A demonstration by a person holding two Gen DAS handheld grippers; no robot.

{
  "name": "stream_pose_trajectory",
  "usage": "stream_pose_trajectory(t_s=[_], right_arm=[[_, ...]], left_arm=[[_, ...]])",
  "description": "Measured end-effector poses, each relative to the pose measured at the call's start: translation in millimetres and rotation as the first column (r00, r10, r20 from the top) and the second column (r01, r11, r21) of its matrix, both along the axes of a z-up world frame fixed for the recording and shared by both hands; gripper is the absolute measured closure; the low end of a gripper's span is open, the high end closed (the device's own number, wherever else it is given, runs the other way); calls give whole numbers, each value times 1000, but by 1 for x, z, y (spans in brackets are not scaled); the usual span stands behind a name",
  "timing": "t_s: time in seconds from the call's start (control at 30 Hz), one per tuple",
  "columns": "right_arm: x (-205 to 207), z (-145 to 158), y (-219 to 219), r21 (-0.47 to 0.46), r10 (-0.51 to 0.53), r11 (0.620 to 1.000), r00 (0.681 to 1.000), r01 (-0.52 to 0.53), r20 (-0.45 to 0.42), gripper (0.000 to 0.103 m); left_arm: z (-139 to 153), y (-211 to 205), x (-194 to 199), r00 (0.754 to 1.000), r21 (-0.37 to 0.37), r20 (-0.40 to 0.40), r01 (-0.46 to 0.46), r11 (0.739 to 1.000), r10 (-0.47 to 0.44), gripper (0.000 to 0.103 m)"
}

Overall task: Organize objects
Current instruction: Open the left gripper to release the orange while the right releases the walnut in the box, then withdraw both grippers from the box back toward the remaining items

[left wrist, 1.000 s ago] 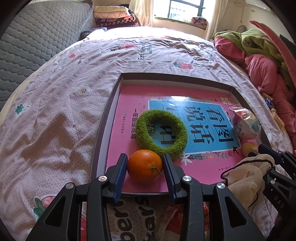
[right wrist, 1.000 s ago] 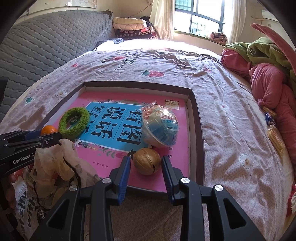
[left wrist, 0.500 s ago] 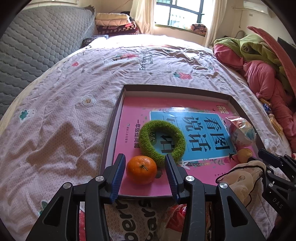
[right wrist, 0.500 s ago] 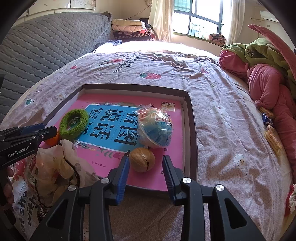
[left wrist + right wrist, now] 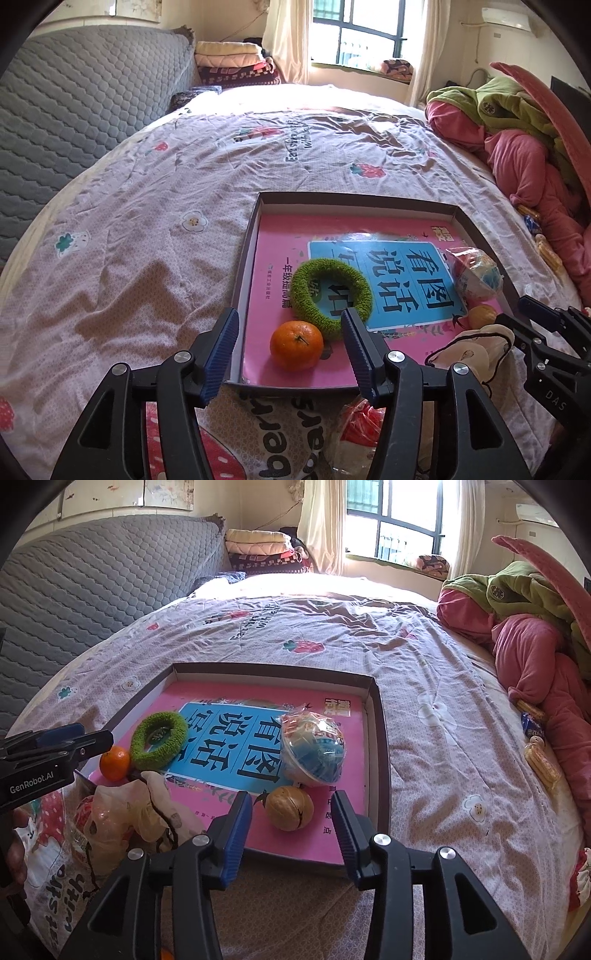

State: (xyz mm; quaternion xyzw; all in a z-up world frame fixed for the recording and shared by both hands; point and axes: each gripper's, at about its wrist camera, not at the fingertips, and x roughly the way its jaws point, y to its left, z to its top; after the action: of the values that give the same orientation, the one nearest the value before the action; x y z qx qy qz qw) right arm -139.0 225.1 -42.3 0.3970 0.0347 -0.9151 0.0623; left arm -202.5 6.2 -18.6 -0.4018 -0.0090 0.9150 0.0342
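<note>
Left gripper angled downward, jaws opening — pads clear of anything between them. Right gripper same downward tilt, jaws opening too, narrower gap — nothing gripped.

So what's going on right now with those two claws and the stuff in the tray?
Left gripper opening, orange loose between the jaws. Right gripper opening, walnut free. Both rest in the tray. Nothing in the way.

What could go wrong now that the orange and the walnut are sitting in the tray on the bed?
Both are round and sit on a glossy pink book in a shallow tray on soft bedding. With the left gripper and right gripper jaws opening clear of them, the orange or walnut might roll. The walnut lies close beside the wrapped ball and could nudge it.
</note>
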Motion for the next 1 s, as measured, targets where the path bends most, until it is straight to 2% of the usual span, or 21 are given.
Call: stream_pose_trajectory(t_s=[0.53,0.67,1.0], right_arm=[[8,14,0,-20,-5,1000,999,5,-40,55],[9,16,1,-33,-4,999,999,2,-47,51],[20,25,-1,-33,20,999,997,-22,-72,50]], left_arm=[[22,-12,18,998,24,-68,-13,1000,14,38],[23,-12,20,997,35,-72,-15,999,17,37],[29,-5,30,997,30,-83,0,1000,2,35]])
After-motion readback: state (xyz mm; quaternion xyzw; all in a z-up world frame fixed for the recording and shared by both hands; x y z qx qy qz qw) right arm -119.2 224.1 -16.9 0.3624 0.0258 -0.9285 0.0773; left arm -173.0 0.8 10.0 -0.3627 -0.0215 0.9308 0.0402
